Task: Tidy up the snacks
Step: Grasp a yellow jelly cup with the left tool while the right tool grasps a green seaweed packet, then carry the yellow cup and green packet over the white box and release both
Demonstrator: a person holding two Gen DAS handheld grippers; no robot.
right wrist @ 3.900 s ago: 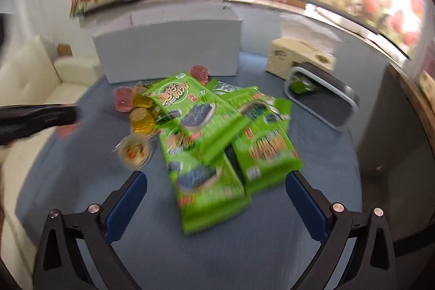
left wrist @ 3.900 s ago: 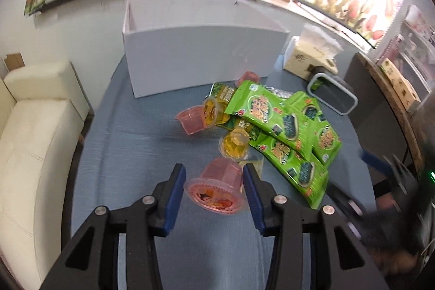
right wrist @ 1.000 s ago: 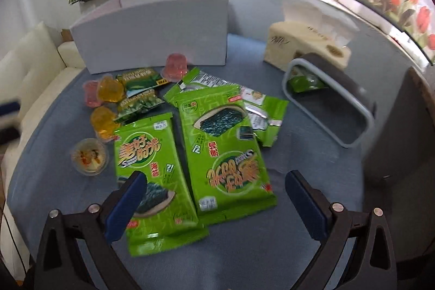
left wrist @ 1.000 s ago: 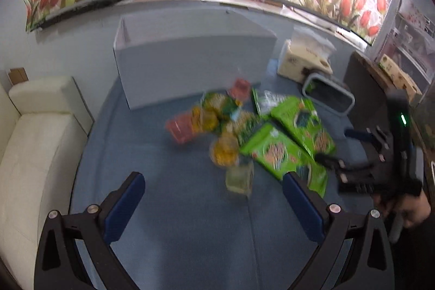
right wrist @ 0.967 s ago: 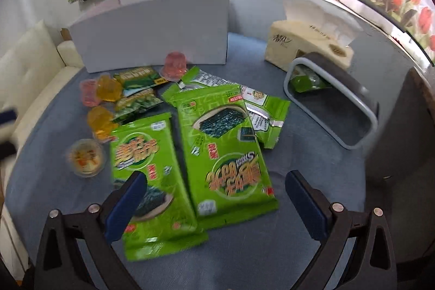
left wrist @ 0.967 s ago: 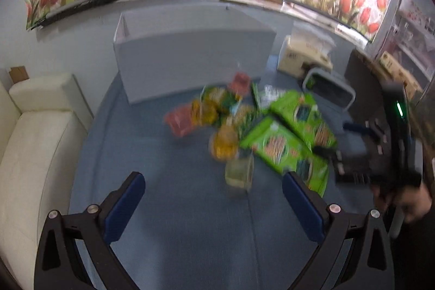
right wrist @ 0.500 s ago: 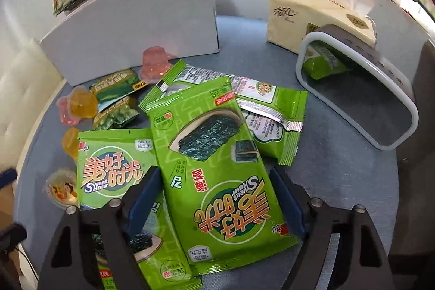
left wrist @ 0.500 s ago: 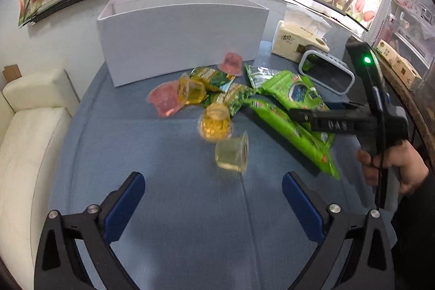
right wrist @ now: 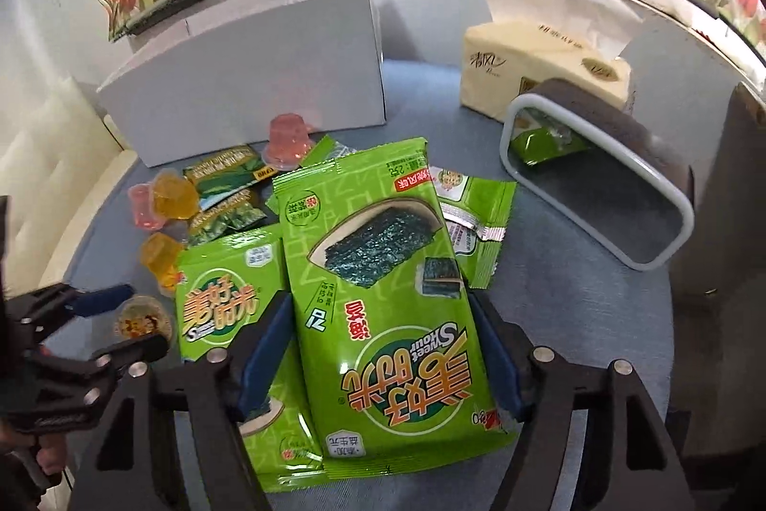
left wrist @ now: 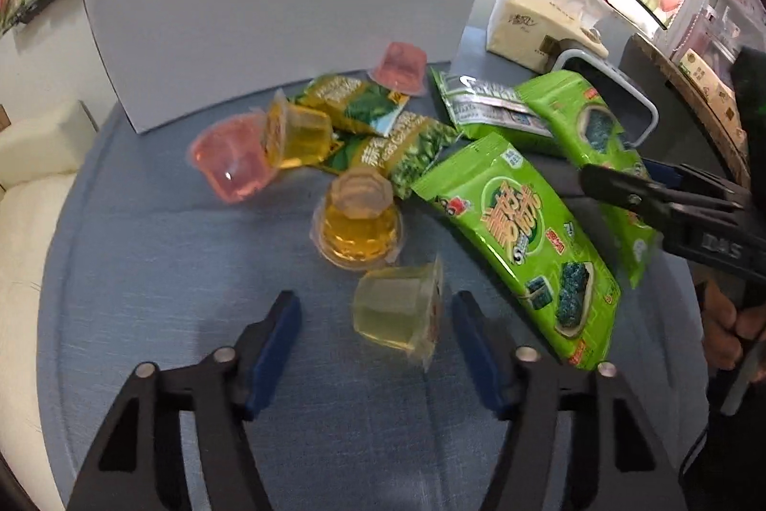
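My left gripper point(left wrist: 376, 338) is open around a pale yellow jelly cup point(left wrist: 397, 312) lying on its side on the blue table; the pads do not touch it. Beyond it stand an upside-down orange jelly cup point(left wrist: 356, 226), a pink cup point(left wrist: 230, 164) and another pink cup point(left wrist: 399, 68). My right gripper point(right wrist: 380, 343) is shut on a green seaweed packet point(right wrist: 383, 271), its pads pressing both long edges. A second green packet point(right wrist: 225, 286) lies to its left. The right gripper also shows in the left wrist view point(left wrist: 670, 199).
A white cardboard box point(left wrist: 282, 13) stands at the back of the table. A tissue box point(right wrist: 541, 70) and a grey basket point(right wrist: 598, 185) holding a green packet sit at the right. Small green snack sachets point(left wrist: 383, 132) lie among the cups. A cream sofa point(left wrist: 28, 185) is at the left.
My left gripper dropped low and narrowed around the pale jelly cup. My right gripper moved forward and closed on the green seaweed packet.
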